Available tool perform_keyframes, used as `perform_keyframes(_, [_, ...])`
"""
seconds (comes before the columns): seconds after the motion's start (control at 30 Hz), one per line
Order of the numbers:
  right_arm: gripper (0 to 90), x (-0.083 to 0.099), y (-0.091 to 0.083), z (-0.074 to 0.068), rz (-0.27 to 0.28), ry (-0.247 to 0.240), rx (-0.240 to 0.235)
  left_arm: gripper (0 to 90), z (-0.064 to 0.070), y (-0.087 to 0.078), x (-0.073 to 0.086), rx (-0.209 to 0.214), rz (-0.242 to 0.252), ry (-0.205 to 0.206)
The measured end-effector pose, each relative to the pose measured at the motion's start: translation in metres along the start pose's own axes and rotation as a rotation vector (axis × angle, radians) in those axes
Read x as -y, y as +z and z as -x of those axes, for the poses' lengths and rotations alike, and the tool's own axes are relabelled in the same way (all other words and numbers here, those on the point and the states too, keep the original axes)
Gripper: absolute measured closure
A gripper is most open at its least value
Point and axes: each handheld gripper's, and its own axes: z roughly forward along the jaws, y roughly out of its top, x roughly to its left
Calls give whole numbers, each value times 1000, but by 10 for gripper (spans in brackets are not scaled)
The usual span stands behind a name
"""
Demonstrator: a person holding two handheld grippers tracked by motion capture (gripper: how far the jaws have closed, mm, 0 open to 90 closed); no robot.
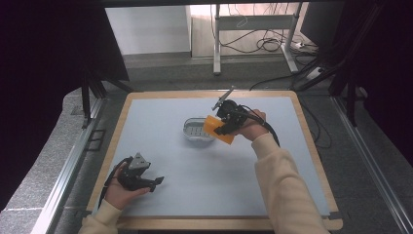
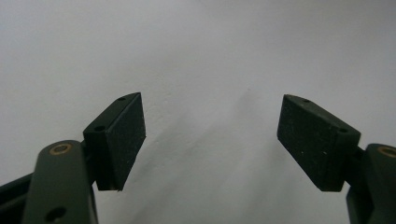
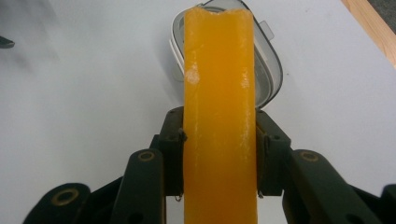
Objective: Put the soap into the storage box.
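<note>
Orange block pinched in the right gripper over a clear container.

The right gripper (image 3: 219, 154) clamps an orange block (image 3: 219, 116) between its two pads, the block running lengthwise through the jaws and its far end reaching over a clear plastic container (image 3: 270, 70) on the pale blue table mat (image 1: 195, 170). The left gripper (image 2: 212, 140) rests low near the table's front left, jaws spread wide with nothing between them.

I work in a lab-like recording space: a wood-edged table (image 1: 311, 146) with a pale mat (image 1: 204, 165), black curtains (image 1: 44, 58), metal frame rails (image 1: 73, 161), and loose cables (image 1: 265, 44) on the floor.
</note>
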Motion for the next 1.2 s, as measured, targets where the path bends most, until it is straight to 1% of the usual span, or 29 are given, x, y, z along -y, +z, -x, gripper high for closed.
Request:
perform_keyframes(0.07, [616, -2, 1, 2, 4, -4, -5, 235, 0, 0, 0, 0, 0, 0])
perform_keyframes(0.17, [616, -5, 3, 5, -7, -11, -6, 234, -1, -1, 0, 0, 0, -1])
perform_keyframes(0.23, [616, -7, 4, 6, -9, -6, -6, 234, 0, -1, 0, 0, 1, -2])
perform_keyframes(0.3, [616, -9, 4, 9, -5, -10, -7, 234, 0, 0, 0, 0, 0, -1])
perform_keyframes(0.4, [616, -12, 3, 12, 7, -4, -11, 234, 0, 0, 0, 1, 0, 1])
perform_keyframes(0.67, [616, -23, 8, 16, 6, -15, -13, 234, 0, 0, 0, 1, 2, -1])
perform_keyframes(0.77, [616, -26, 10, 17, 15, -14, -24, 235, 0, 0, 0, 0, -1, 3])
perform_keyframes(0.8, [616, -28, 11, 18, 19, -20, -27, 235, 0, 0, 0, 1, -2, 4])
perform_keyframes(0.93, [616, -34, 16, 18, 2, -41, -29, 234, 0, 0, 0, 1, -1, 3])
perform_keyframes(1.13, [616, -38, 23, 21, -3, -42, -25, 234, -1, 0, 0, -1, -1, 3])
perform_keyframes(1.2, [616, -39, 25, 21, -5, -49, -17, 234, -1, 0, 0, 0, -2, 2])
